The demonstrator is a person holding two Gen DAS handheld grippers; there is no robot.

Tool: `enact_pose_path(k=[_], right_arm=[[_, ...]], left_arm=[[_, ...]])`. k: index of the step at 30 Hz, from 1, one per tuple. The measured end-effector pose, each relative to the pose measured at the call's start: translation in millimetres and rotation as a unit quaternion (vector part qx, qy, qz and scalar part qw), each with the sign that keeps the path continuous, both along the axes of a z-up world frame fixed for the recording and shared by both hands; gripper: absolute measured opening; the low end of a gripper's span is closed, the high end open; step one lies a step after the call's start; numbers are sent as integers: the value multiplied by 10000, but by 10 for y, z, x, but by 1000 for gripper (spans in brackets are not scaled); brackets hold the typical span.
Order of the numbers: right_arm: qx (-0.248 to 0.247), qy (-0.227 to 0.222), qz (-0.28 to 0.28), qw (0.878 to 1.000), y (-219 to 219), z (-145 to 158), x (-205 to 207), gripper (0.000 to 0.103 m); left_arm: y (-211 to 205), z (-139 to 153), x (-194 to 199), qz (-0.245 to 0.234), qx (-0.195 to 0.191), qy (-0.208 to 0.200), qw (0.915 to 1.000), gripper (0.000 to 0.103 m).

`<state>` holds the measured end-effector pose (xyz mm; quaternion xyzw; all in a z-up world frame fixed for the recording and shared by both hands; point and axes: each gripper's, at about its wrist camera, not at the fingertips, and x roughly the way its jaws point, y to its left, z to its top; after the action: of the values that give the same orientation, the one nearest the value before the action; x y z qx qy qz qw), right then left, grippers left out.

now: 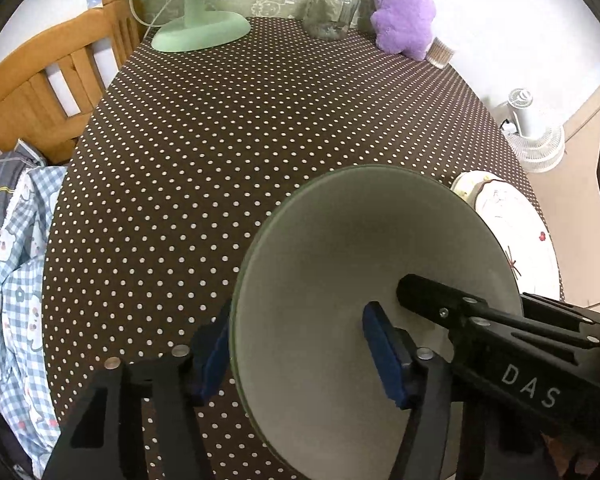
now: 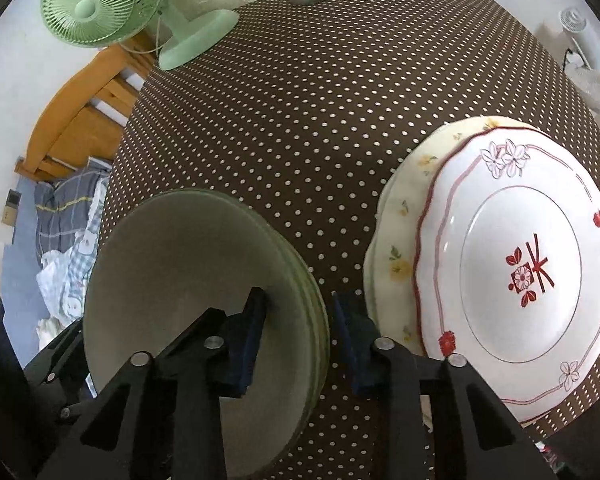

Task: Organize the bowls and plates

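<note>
A pale green plate (image 1: pixel 340 248) is held tilted above the dotted tablecloth; it also shows in the right wrist view (image 2: pixel 180 264). My left gripper (image 1: pixel 296 344) straddles its left rim with jaws wide apart. My right gripper (image 2: pixel 300 336) straddles its right rim, jaws also apart; whether the pads touch the rim is unclear. The right gripper also shows in the left wrist view (image 1: pixel 440 304), reaching over the plate. To the right, a white plate with red flowers (image 2: pixel 520 264) lies on a cream plate with yellow flowers (image 2: pixel 400 240).
At the table's far edge stand a green desk fan (image 1: pixel 196 28), a glass jar (image 1: pixel 334 4), a purple plush toy (image 1: pixel 404 12) and a tub of cotton swabs (image 1: pixel 440 54). A wooden chair (image 1: pixel 48 92) and checked bedding (image 1: pixel 8 240) are left of the table.
</note>
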<state>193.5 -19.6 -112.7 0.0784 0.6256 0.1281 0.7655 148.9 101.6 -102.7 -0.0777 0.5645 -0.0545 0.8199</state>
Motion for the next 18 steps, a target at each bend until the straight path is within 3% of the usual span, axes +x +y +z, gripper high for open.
enact_pose_path(k=[18], right_arm=[[-148, 2, -124, 9998, 23, 47, -78, 32]], left_arm=[[-14, 71, -103, -122, -186, 40, 9997, 56]])
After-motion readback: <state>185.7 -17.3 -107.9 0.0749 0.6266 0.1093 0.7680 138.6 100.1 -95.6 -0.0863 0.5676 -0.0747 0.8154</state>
